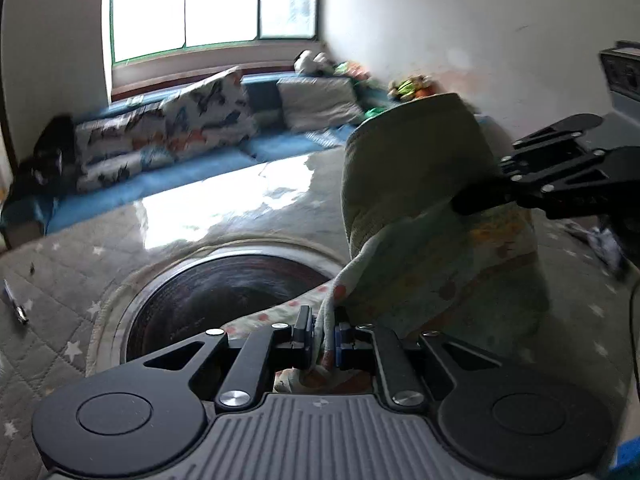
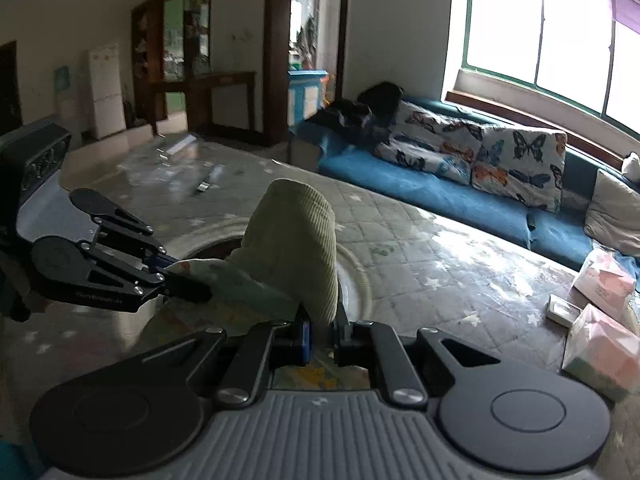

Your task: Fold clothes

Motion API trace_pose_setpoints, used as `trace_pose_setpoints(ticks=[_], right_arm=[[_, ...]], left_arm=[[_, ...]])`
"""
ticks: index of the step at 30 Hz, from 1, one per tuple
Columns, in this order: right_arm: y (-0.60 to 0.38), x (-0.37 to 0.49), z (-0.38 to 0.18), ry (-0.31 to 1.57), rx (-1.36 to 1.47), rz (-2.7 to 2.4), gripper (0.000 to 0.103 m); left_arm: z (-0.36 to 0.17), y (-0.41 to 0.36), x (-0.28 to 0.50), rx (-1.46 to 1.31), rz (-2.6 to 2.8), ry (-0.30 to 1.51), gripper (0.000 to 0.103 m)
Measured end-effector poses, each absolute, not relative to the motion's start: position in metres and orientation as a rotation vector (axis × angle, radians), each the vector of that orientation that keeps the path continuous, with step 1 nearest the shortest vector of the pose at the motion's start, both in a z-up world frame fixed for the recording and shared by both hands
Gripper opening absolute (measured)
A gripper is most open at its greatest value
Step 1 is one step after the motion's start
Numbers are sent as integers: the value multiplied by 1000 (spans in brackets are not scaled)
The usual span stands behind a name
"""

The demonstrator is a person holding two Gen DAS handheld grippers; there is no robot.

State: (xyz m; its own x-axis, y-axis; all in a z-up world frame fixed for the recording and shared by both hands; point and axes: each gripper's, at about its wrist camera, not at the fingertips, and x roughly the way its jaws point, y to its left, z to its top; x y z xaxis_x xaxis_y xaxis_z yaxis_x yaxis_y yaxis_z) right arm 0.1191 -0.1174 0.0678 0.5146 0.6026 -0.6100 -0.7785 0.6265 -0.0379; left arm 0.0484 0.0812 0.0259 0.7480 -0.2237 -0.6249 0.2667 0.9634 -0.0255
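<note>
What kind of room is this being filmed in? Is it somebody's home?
Most likely a home living room: a long blue sofa with butterfly-print cushions runs under a wide window, a quilted star-patterned mat covers the floor, and a white fridge stands further back.

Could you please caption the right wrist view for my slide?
Both grippers pinch a green corduroy garment, lifted above a round basin.

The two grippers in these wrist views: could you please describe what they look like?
Both look alike. The left gripper and the right gripper each have matte black linkage arms with silver rivets, triangular cut-outs and round black discs at the sides, over a grey ribbed body. Blue pads line the fingertips. Faint lettering, too blurred to read, runs along the left gripper's arm in the right wrist view.
</note>
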Motion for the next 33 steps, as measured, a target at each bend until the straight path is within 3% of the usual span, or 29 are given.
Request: trace_pose_setpoints(ticks=[7, 10, 12, 16, 17, 19, 22, 33], right_arm=[[-92, 165, 20, 687, -267, 763, 15], [-99, 171, 0, 696, -249, 727, 26], [-105, 172, -3, 690, -221, 698, 40], [-128, 158, 1, 659, -173, 677, 44], [-133, 152, 2, 656, -164, 681, 52], [-142, 141, -1, 657, -146, 693, 59], [-153, 135, -12, 684, -109, 687, 59], [-192, 142, -27, 743, -12, 581, 57]], left_arm=[[-12, 90, 93, 21, -187, 760, 20], [-17, 94, 94, 17, -130, 759, 41], [-17, 98, 95, 11, -93, 750, 46], [-13, 106, 95, 14, -19, 737, 53], [-11, 108, 94, 6, -5, 733, 56], [-8, 108, 87, -25, 15, 718, 80], [-4, 101, 76, -34, 21, 673, 103], [-25, 79, 67, -15, 29, 727, 103]])
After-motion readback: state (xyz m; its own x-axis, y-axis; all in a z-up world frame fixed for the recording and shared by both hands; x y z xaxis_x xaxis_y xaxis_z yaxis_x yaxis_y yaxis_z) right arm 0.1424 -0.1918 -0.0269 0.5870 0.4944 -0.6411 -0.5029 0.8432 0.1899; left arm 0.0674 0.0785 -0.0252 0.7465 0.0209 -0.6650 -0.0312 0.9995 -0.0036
